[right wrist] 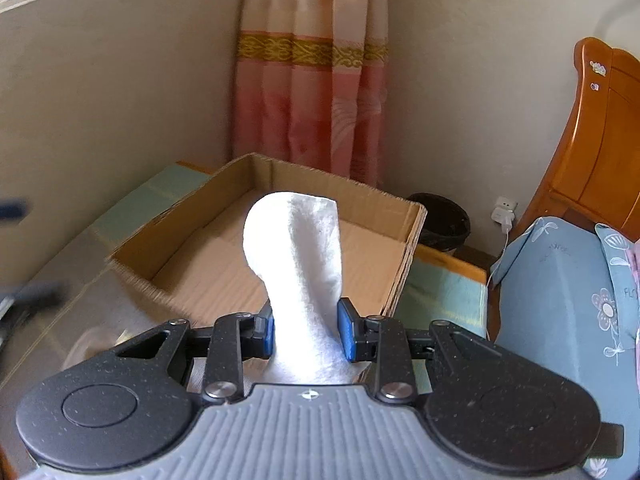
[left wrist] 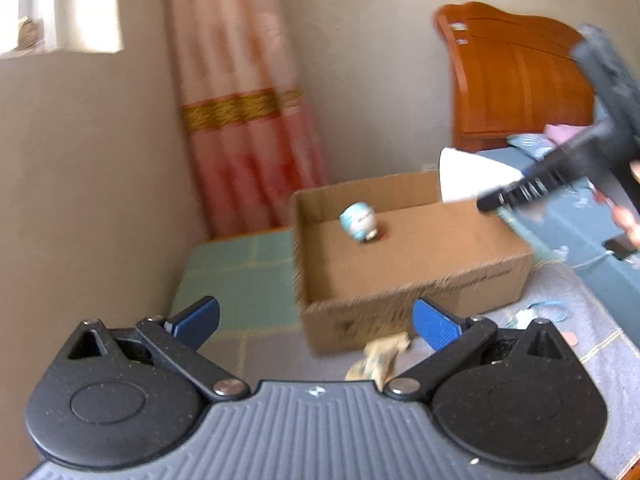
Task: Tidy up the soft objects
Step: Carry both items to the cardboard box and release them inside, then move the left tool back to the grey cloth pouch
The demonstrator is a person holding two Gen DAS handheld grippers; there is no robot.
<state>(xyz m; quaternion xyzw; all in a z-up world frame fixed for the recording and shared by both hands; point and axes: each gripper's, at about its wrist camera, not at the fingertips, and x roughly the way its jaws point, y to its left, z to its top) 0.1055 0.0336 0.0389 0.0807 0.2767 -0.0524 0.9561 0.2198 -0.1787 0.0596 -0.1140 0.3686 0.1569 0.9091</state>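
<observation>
An open cardboard box stands on the bed; it also shows in the right wrist view. A small blue and white plush toy lies inside it. My left gripper is open and empty, in front of the box's near left corner. My right gripper is shut on a white sock and holds it above the box's near side. In the left wrist view the right gripper appears at the right with the white sock over the box's far right corner.
A crumpled tan item lies on the grey blanket before the box. A wooden headboard, blue pillows, a phone, a black bin and a pink curtain surround the bed.
</observation>
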